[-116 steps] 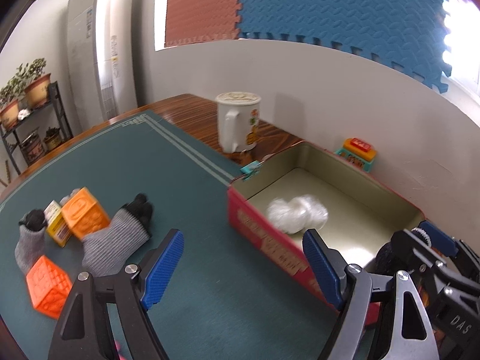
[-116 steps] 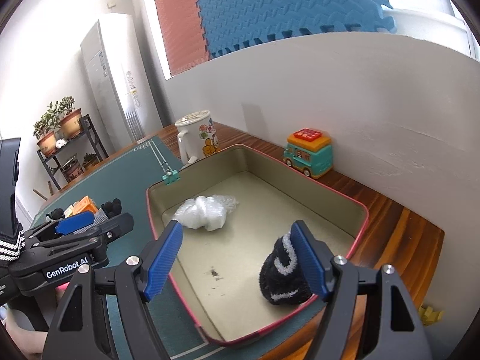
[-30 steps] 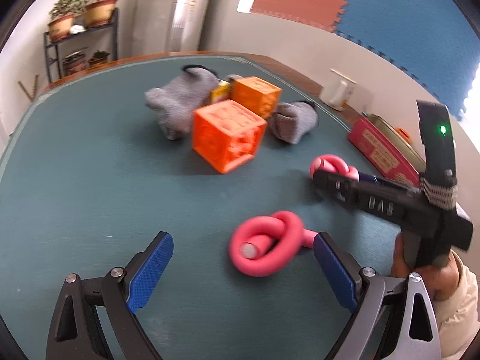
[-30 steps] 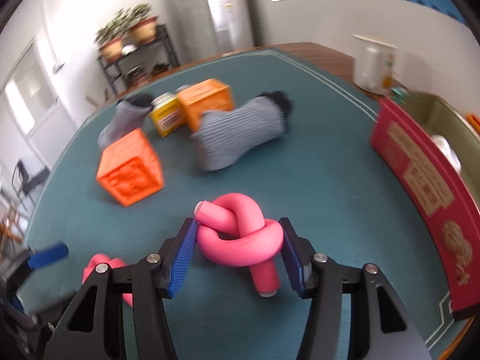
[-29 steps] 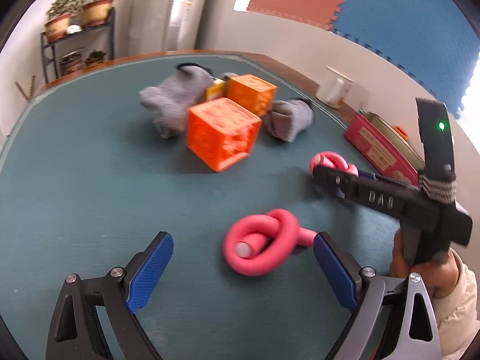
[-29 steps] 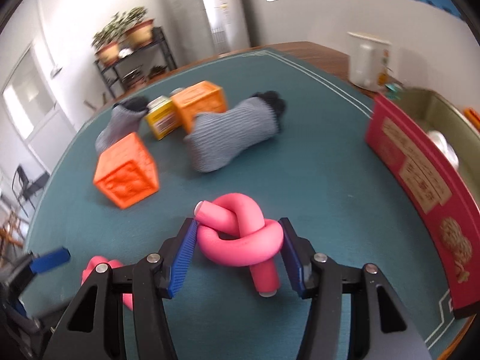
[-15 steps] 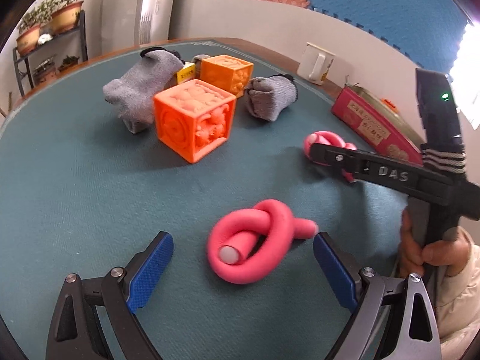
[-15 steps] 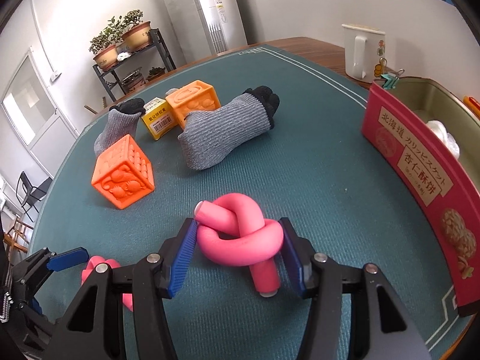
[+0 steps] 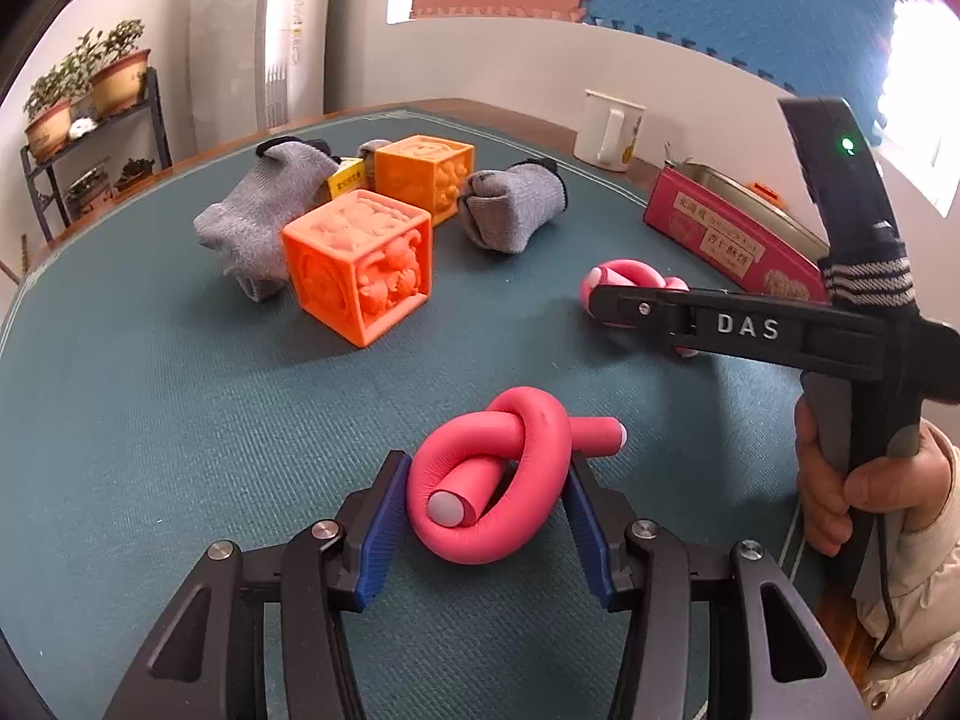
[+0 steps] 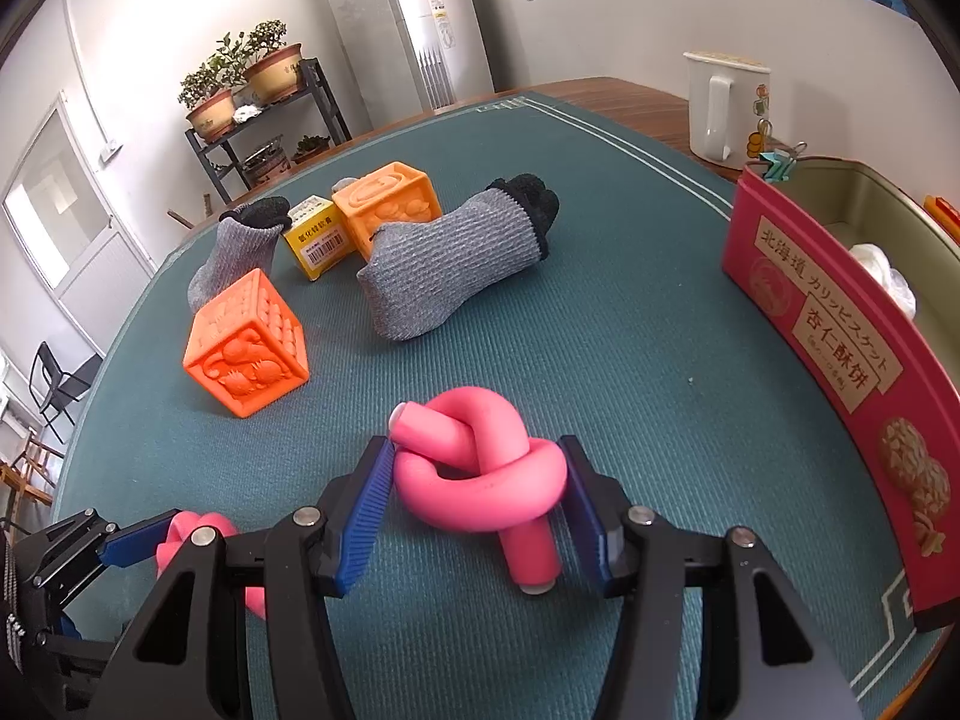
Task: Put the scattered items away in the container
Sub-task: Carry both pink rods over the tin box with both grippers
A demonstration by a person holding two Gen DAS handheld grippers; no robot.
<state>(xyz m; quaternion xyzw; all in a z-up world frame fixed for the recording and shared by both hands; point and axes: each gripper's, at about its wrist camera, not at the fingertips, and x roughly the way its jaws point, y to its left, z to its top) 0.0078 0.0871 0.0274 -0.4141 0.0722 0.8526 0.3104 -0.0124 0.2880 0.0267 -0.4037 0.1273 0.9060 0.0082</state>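
Note:
Two pink foam knots lie on the green mat. My left gripper (image 9: 486, 516) is shut on one pink knot (image 9: 492, 480); its blue pads press both sides. My right gripper (image 10: 477, 498) is shut on the other pink knot (image 10: 480, 480), which also shows in the left wrist view (image 9: 630, 282) behind the right gripper's arm. The red biscuit tin (image 10: 840, 354) stands at the right, holding a white plastic wad (image 10: 882, 276). Two orange cubes (image 9: 360, 264) (image 9: 426, 177), two grey socks (image 10: 450, 264) (image 10: 240, 252) and a small yellow box (image 10: 317, 237) lie further off.
A white mug (image 10: 726, 111) stands on the wooden table beyond the mat, near the tin's far corner, where a clip (image 10: 780, 165) sits. A plant shelf (image 10: 252, 120) and an air conditioner stand against the far wall.
My left gripper has moved forward and closed its open jaws on the near pink knot. The right gripper still holds its knot in the same place.

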